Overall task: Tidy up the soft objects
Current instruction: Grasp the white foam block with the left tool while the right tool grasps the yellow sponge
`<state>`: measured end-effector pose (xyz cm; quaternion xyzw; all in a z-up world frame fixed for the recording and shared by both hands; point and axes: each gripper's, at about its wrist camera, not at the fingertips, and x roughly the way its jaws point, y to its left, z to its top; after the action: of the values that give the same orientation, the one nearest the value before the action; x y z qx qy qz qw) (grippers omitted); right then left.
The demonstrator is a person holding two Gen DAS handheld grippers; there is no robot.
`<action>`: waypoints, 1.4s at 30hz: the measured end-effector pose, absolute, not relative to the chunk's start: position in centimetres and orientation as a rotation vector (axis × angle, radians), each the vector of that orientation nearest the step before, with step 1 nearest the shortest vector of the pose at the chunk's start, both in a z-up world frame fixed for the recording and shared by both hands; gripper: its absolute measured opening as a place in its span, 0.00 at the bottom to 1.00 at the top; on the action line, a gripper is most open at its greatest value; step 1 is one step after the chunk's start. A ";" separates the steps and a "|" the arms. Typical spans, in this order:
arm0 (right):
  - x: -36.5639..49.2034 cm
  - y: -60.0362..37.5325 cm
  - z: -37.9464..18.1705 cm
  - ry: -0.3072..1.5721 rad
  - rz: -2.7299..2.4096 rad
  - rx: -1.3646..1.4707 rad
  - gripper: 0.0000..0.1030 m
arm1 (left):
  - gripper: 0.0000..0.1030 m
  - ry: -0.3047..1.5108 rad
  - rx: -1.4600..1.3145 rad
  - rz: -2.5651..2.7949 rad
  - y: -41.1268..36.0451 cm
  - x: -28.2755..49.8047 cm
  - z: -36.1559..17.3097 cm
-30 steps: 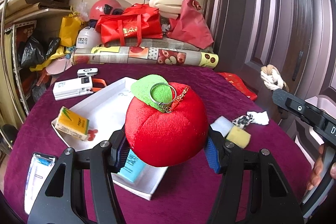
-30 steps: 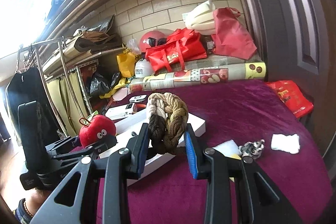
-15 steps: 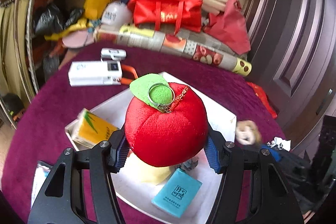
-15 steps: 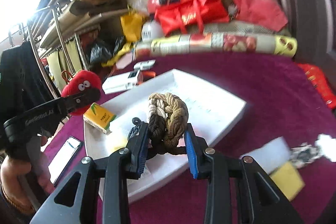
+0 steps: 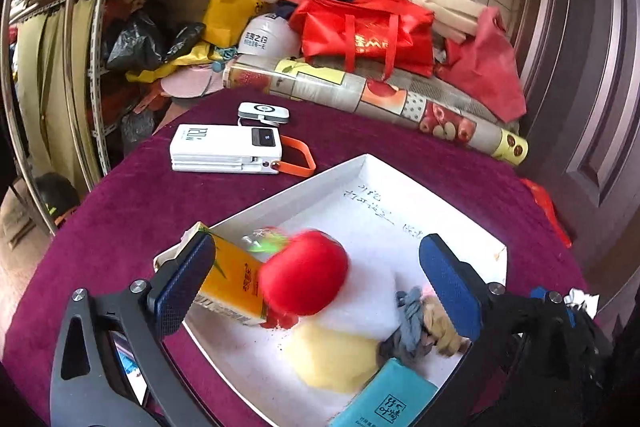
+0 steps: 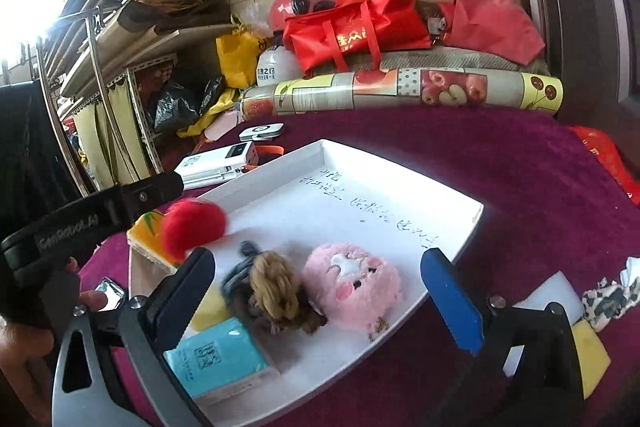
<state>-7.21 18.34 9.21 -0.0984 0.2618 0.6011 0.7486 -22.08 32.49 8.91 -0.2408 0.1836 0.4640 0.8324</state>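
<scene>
A white tray (image 5: 404, 183) lies on the purple table; it also shows in the right wrist view (image 6: 400, 175). My left gripper (image 5: 320, 291) is open above it. The red plush apple (image 5: 302, 273) is blurred, loose between the jaws over the tray, also in the right wrist view (image 6: 194, 229). My right gripper (image 6: 320, 295) is open over the tray. The braided rope knot (image 6: 274, 293) lies in the tray beside a pink plush (image 6: 352, 285). The knot shows in the left wrist view (image 5: 424, 323) too. A yellow sponge (image 5: 332, 361) lies in the tray.
In the tray are a yellow tissue pack (image 5: 232, 283) and a teal tissue pack (image 6: 218, 359). A white power bank (image 5: 224, 149) and small white device (image 5: 263, 112) lie beyond. A sponge (image 6: 588, 363) and patterned cloth (image 6: 608, 297) lie right of the tray. Bags and a roll (image 6: 400, 89) crowd the back.
Both grippers opened. The left let go of the red apple, which drops blurred toward the tray. The right let go of the rope knot, which now lies in the tray.
</scene>
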 end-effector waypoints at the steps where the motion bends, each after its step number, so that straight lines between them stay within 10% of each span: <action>1: -7.2 18.3 9.3 0.571 1.315 -0.212 1.00 | 1.00 0.381 -0.515 0.985 32.3 -22.3 9.0; 19: 4.3 0.7 12.4 0.419 0.972 0.286 1.00 | 1.00 0.427 -0.429 0.735 24.1 -18.4 10.5; 42: 13.6 -9.0 4.0 0.678 0.750 0.556 1.00 | 1.00 0.908 -0.090 0.478 19.0 0.0 3.6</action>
<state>13.58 -9.01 3.96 0.2626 0.3206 0.3545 0.8382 0.04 19.02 3.62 -0.0432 0.4343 0.2287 0.8702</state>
